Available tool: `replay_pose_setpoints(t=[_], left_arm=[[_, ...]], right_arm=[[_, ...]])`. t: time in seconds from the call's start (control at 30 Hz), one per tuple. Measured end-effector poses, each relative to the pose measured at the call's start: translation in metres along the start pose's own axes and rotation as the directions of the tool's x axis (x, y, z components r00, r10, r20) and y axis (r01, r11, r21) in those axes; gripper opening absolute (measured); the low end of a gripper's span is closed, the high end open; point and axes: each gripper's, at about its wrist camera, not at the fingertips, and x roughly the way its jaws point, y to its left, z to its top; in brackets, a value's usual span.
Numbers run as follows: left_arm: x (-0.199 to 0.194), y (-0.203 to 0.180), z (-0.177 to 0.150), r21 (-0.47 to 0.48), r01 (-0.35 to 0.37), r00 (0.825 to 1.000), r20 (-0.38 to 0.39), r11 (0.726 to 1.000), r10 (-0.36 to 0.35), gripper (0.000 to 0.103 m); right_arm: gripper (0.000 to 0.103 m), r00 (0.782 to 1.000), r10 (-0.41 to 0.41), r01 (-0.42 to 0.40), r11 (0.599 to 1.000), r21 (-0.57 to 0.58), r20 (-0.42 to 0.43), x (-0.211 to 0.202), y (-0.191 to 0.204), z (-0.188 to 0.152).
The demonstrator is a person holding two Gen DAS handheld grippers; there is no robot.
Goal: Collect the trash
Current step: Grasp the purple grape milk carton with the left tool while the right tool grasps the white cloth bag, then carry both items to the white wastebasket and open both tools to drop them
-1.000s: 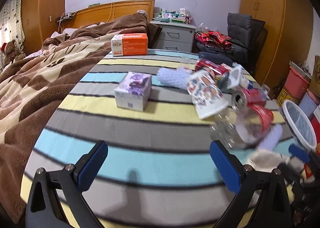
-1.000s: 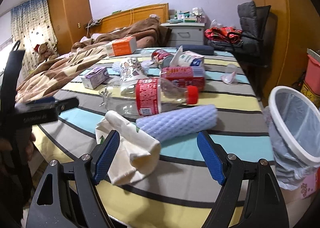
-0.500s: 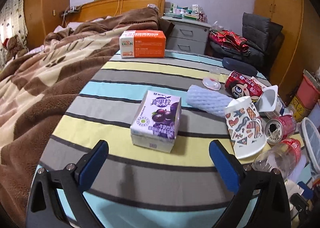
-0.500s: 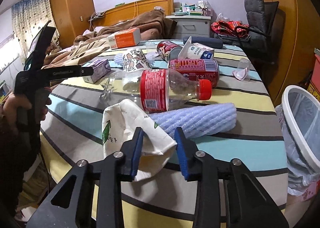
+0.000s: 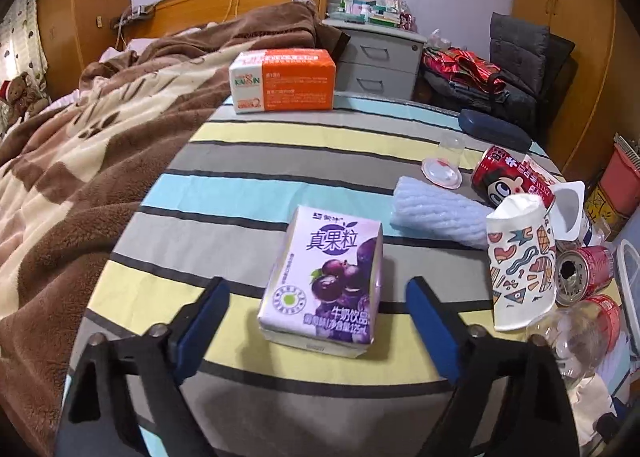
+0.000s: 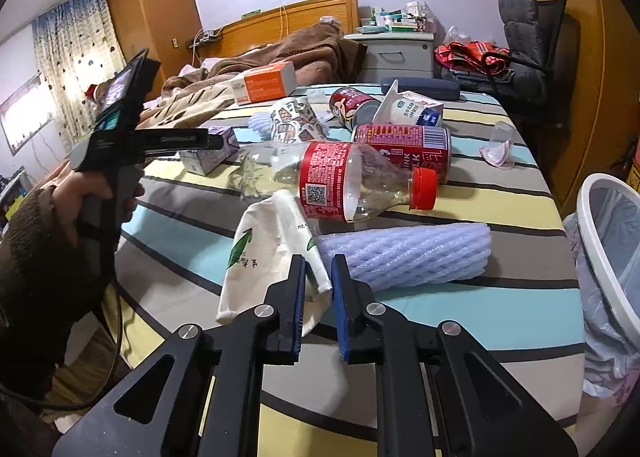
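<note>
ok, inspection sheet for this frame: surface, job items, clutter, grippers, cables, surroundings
Surface: striped tablecloth, littered mainly on one side.
Job's things: purple drink carton; white paper bag; clear bottle with red cap lying down; red cans; patterned paper cup on its side; blue foam sleeve; lined bin beside the table.
Clutter: orange-and-white box, dark case at the far edge.
Grippers: left gripper open, jaws just been closing, carton between them untouched; right gripper pinching the bag's edge.
Cables: black cable below the hand.
Surroundings: bed with brown blanket, grey nightstand, chair.
</note>
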Motion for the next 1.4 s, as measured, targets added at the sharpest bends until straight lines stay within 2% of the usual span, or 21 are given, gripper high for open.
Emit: replay_pose_setpoints(t=[0.17,0.27,0.47,0.87,0.97,1.23,1.4], left_arm=[[0.008,-0.003,0.000,0.013,0.016,1.000,-0.027,1.000,-0.015,0.071],[0.008,-0.004,0.001,0.016,0.026,0.999,-0.033,1.000,-0.026,0.059],[0.000,0.000,0.000,-0.016,0.046,0.999,-0.011,0.999,-0.046,0.059],[-0.046,-0.006,-0.007,0.014,0.048,0.997,0.054,0.999,-0.048,0.056],[-0.044,-0.012,-0.015,0.030,0.038,0.999,0.033,0.999,-0.039,0.056],[-0.036,-0.012,-0.027,0.028,0.044,0.999,0.006,0.999,-0.045,0.057],[-0.023,-0.012,-0.031,0.026,0.066,0.997,-0.031,0.997,-0.065,0.065]], right_arm=[[0.009,1.000,0.018,-0.018,1.000,0.003,0.005,0.000,0.000,0.001],[0.009,1.000,0.021,-0.021,1.000,0.008,0.004,0.001,-0.001,0.002],[0.008,0.999,0.034,-0.034,0.999,0.010,0.005,-0.002,-0.002,0.002],[0.007,0.997,0.057,-0.058,0.998,0.018,0.048,-0.013,-0.005,0.007],[0.006,0.997,0.063,-0.064,0.998,0.020,0.046,-0.014,-0.006,0.007],[0.007,0.996,0.081,-0.080,0.997,0.017,-0.037,0.001,-0.002,0.002],[0.010,0.997,0.051,-0.052,0.999,-0.009,-0.056,0.010,0.003,0.008]])
